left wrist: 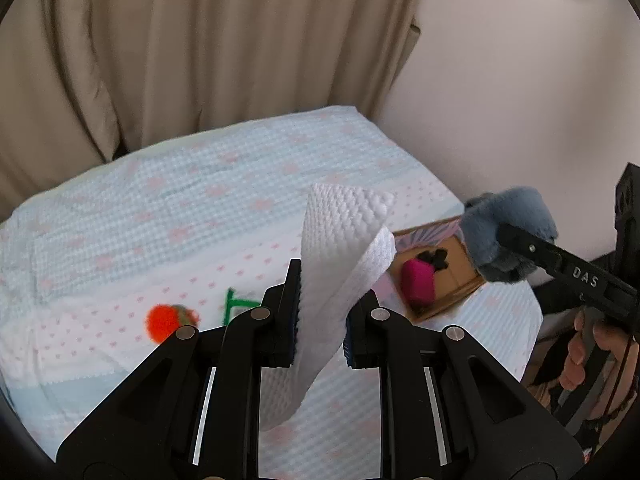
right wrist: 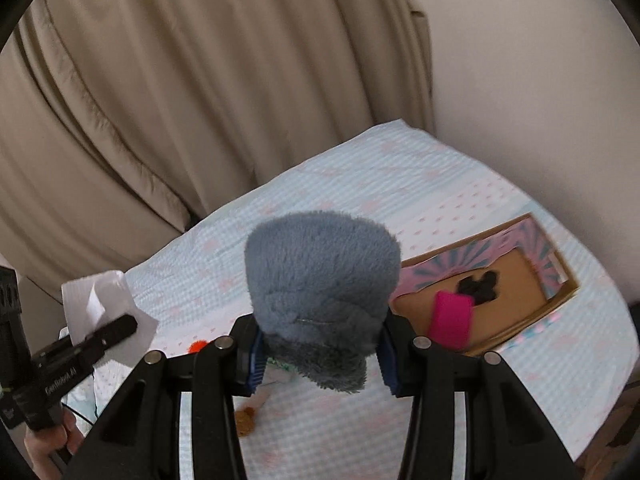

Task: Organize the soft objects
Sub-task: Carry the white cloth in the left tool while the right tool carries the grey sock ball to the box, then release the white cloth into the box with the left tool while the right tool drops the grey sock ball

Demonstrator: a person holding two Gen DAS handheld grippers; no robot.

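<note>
Left tool (left wrist: 320,320) clamping white cloth (left wrist: 344,248), right tool (right wrist: 318,360), marked "DAS", clamping blue plush (right wrist: 324,280)

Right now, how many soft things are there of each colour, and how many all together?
White: 1, the towel in the left tool.
Blue-grey: 1, the fluffy cloth in the right tool.
Pink: 1, the pad in the cardboard box.
Black: 1, the scrap in the box.
Orange: 1, the pom-pom.
Total: 5.

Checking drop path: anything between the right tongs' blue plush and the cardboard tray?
In the right wrist view, only bare patterned bedspread separates the blue plush held by the right tongs from the cardboard tray; pink item sits inside.
</note>
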